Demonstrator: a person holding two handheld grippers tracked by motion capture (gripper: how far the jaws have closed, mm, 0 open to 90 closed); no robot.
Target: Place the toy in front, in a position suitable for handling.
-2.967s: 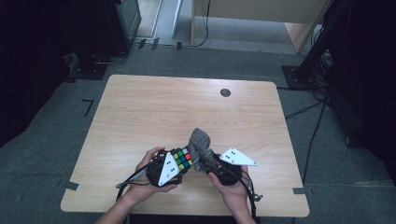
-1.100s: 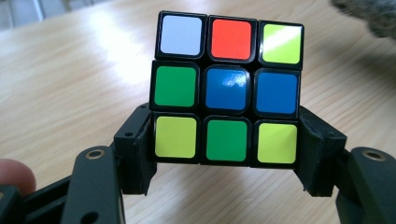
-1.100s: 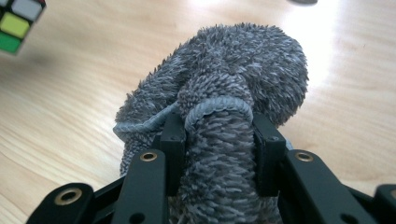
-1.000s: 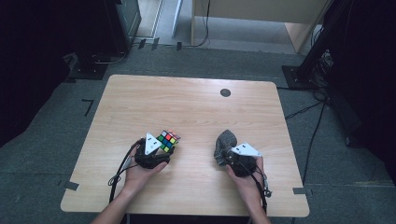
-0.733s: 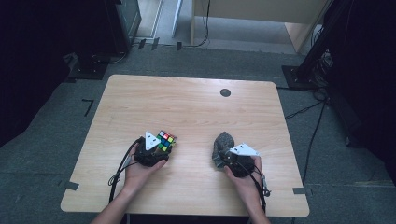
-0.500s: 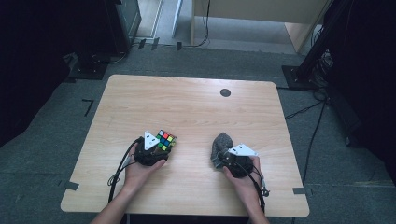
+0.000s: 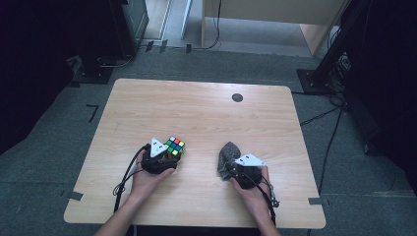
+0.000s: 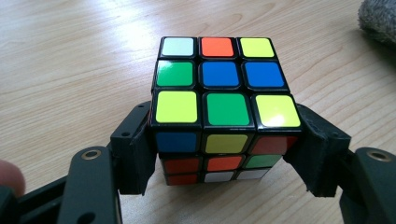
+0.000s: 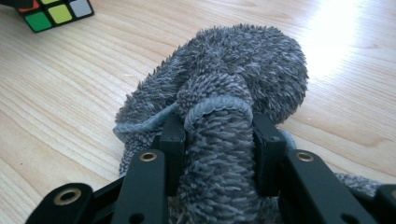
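Two grippers low on the wooden surface (image 7: 206, 113), left gripper (image 8: 224, 140) clamping a Rubik's cube (image 8: 219, 98) at seven o'clock, right gripper (image 9: 217, 135) pinching a grey towel (image 9: 233, 79) at five o'clock

This is looking like a lab or a test room for recordings, not a home. A plain wooden table (image 7: 206, 128) is standing alone on a grey carpet floor (image 7: 59, 147), and pieces of black tape (image 7: 92, 112) are marking places on the carpet around it. Black cables (image 7: 322, 115) are running over the floor at the right side, going toward a dark equipment stand (image 7: 327, 73). Another dark stand with a flat base (image 7: 96, 73) is sitting at the left behind the table. A pale wooden cabinet (image 7: 275, 14) is standing at the back. The edges of the room are staying very dark, while the table is being lit from above.
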